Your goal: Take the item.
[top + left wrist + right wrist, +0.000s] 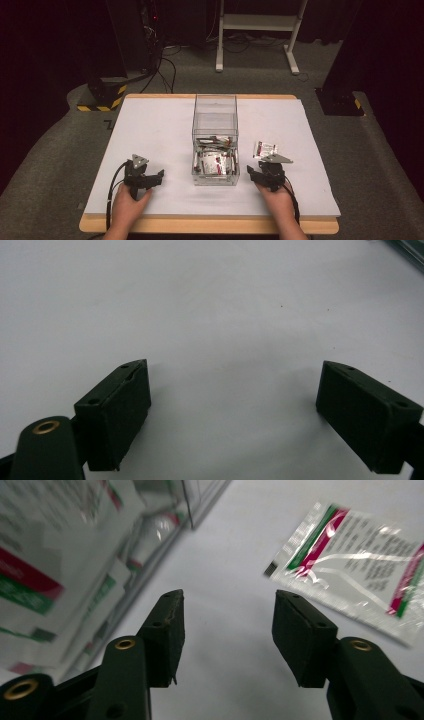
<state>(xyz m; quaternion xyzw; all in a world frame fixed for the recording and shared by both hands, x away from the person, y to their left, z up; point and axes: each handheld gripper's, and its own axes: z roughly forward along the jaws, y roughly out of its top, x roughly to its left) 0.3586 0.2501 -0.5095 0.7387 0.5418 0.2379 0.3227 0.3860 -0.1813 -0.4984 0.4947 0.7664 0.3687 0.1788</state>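
In the high view, a flat white board [150,135] with a pale wooden edge lies on grey carpet, and a clear, square-walled plastic box [215,140] stands at its centre, the lower half heaped with glossy white packets [214,160] striped red and green. One loose packet [265,149] of the same kind lies flat on the board at about three o'clock from the box, just beyond the right gripper [257,172]. That gripper, black and angular with a grey three-cornered plate on top, sits at about four o'clock from the box, held by the right hand [275,192]. The left gripper [152,178], matching in shape, rests at about eight o'clock, held by the left hand [127,202], with a black cable trailing back. In the left gripper view, the left gripper [232,405] has two matte black block-shaped jaws spread wide, nothing between them, over smooth bare white board. In the right gripper view, the right gripper [225,630] likewise stands released, its jaws apart and empty; the crinkled, shiny loose packet [350,562] lies ahead at about one o'clock, and the box's transparent wall [165,545] with blurred packets behind it runs along at ten o'clock.
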